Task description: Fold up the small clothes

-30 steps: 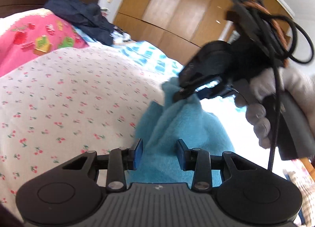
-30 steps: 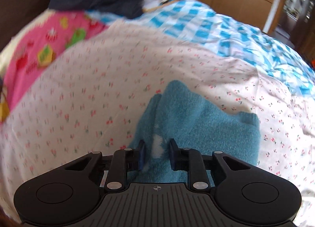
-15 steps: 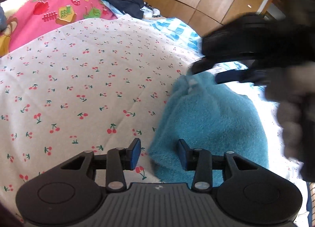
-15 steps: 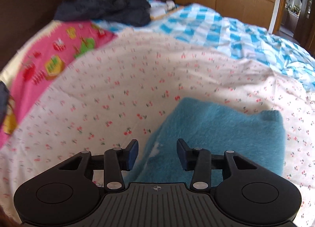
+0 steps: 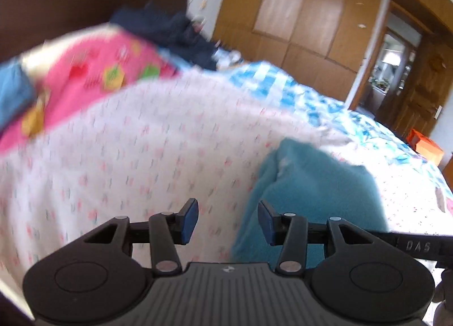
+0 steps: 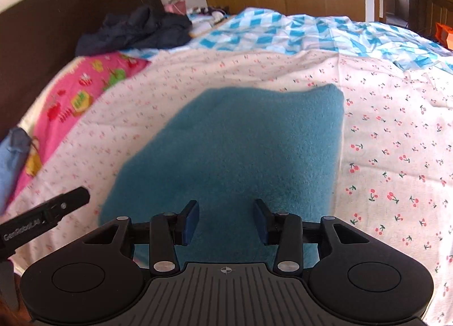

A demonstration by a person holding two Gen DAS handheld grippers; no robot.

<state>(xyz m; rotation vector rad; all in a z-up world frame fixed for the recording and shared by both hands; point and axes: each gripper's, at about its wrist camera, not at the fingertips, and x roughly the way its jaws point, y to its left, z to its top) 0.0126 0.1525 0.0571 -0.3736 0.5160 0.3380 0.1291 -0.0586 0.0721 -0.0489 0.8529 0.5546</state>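
Observation:
A folded teal fleece cloth lies flat on the white cherry-print bedsheet. My right gripper is open and empty, hovering over the cloth's near edge. In the left wrist view the cloth lies to the right. My left gripper is open and empty, above the sheet at the cloth's left edge. Part of the left gripper shows at the lower left of the right wrist view.
A pink patterned blanket, a pile of dark clothes and a blue checked cover lie at the far side of the bed. A brown headboard stands on the left. Wooden wardrobes and a doorway stand behind.
My right gripper opened, let go of the teal cloth and pulled back; the cloth now lies flat. My left gripper swung left and back, staying open.

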